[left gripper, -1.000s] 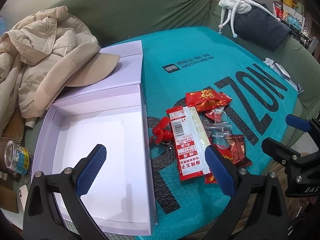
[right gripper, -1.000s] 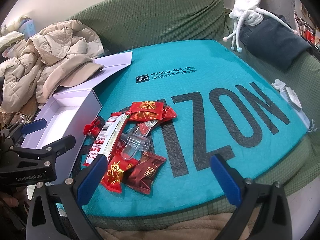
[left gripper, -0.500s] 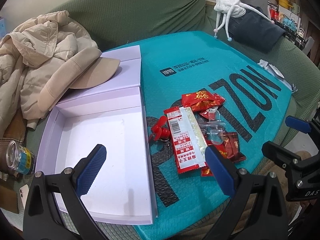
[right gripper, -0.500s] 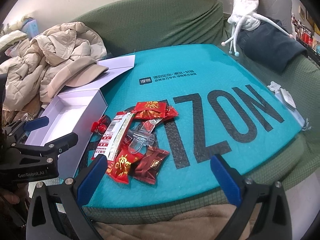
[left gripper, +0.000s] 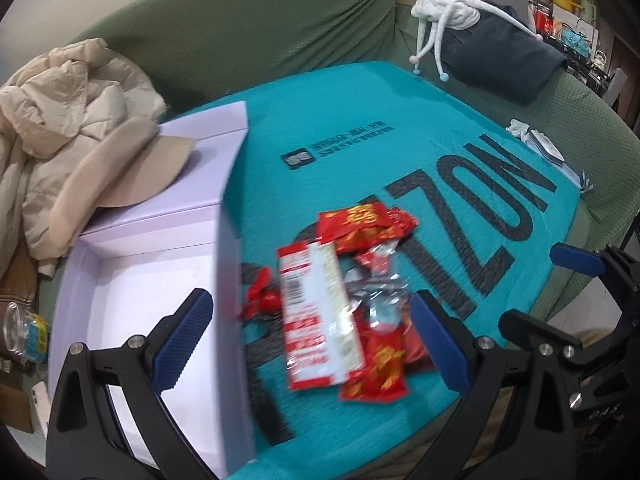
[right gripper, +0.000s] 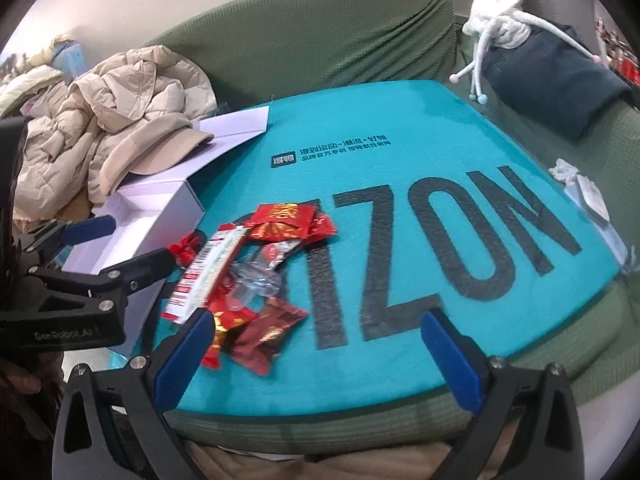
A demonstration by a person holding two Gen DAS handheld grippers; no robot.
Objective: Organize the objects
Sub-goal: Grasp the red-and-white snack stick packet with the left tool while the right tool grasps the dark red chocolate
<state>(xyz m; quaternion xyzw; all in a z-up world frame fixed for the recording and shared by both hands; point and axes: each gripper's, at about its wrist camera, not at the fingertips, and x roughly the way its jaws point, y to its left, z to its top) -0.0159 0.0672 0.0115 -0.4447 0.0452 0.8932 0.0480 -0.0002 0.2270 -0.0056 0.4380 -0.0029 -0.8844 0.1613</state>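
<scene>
Your snacks [left gripper: 344,304] lie in a loose pile on the teal mat [left gripper: 360,120], just beside the right wall of the open white box [left gripper: 132,288], which is empty. Both claws are spread wide and hold nothing: your left claw [left gripper: 308,336] hangs over the box wall and the near end of the pile, and your right claw [right gripper: 316,348] hangs over the mat just right of the pile, away from the box.

The step in hand looks like the first pick. Start with the long red-and-white packet [left gripper: 316,312], since it lies on top of the others and nearest the box. Bring your left claw down so one finger lands on each long edge, and pinch across the narrow width rather than along its length. The wrapper looks thin and slippery, so close slowly and lift only once it is caught.

Watch the small red wrapped candy [left gripper: 260,300] between the packet and the box wall; a low sweep could knock it. Keep your right claw back from the pile so the two claws do not meet. Clear the box wall before you let go inside.
</scene>
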